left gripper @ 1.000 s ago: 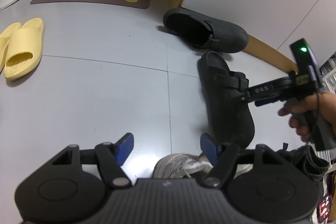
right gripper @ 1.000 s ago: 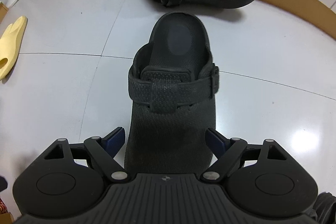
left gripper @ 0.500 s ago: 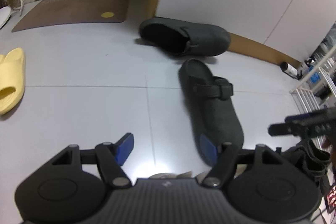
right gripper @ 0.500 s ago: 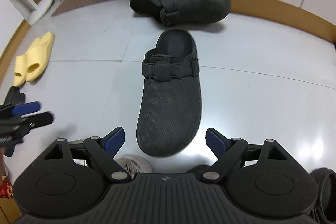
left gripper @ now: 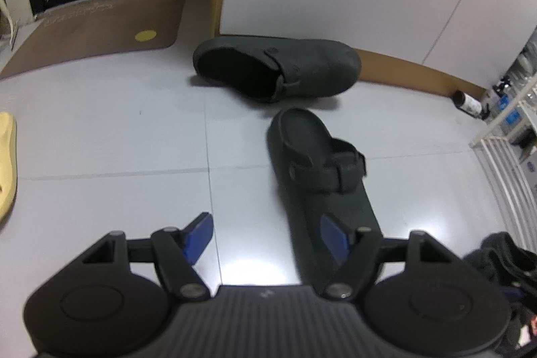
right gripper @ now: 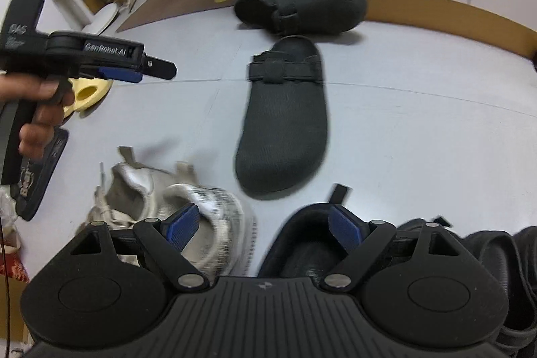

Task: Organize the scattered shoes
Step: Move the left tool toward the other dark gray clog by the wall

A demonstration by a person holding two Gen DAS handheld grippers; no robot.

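Both tools empty, jaws wide apart. Left tool [left gripper: 265, 228] hovers over floor [left gripper: 100, 130]; near clog [left gripper: 319, 163] lies ahead-right, toe by its right finger. Far clog [left gripper: 278, 69] sits beyond, by the wall. Right tool [right gripper: 265, 223] hangs above a white sneaker [right gripper: 188, 200] and a black shoe [right gripper: 302, 244]. Best bet: grip the near clog at its strap, set it parallel to the far clog. Yellow slide [left gripper: 6, 163] far left; rack [left gripper: 503, 163] right may crowd.

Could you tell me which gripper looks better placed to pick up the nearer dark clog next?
Probably the left gripper: it is open, and its right finger already overlaps the nearer dark clog. The right gripper, also open, hangs over a grey sneaker, short of that clog.
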